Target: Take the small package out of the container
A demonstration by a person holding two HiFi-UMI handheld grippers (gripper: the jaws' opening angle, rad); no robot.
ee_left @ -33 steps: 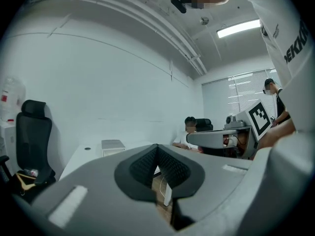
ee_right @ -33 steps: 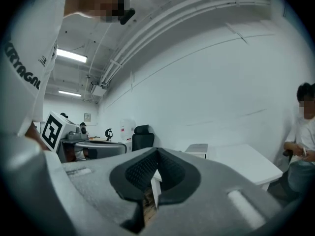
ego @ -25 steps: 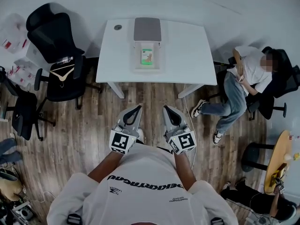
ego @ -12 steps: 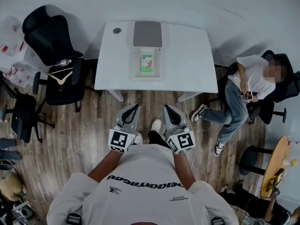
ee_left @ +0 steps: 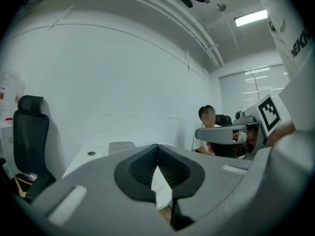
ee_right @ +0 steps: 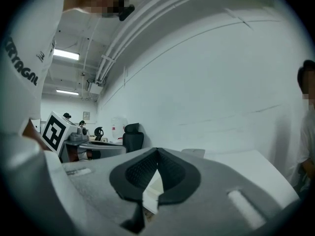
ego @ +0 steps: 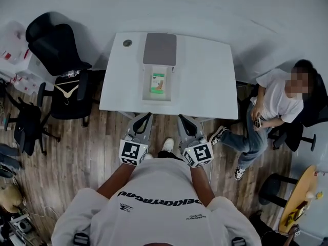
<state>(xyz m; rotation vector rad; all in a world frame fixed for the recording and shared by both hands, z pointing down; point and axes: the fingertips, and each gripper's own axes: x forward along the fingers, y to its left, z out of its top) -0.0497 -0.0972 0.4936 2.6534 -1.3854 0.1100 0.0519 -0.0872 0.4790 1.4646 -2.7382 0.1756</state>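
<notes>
White tabletop (ego: 205, 81) carries clear rectangular plastic container (ego: 147, 88); flat grey lid (ego: 160, 49) just behind it. Black office chair (ego: 56, 45) left, seated person (ego: 271, 104) right. Only bare tabletop between grippers and container. Small green-and-white package (ego: 158, 82) lies inside container, well ahead of fingers. Left gripper (ego: 143, 118) fingers (ee_left: 140, 168) pressed together, empty; right gripper (ego: 183, 119) fingers (ee_right: 172, 176) likewise.

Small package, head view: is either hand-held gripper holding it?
No, the small package lies inside the container on the table, apart from the left hand-held gripper and the right hand-held gripper.
</notes>
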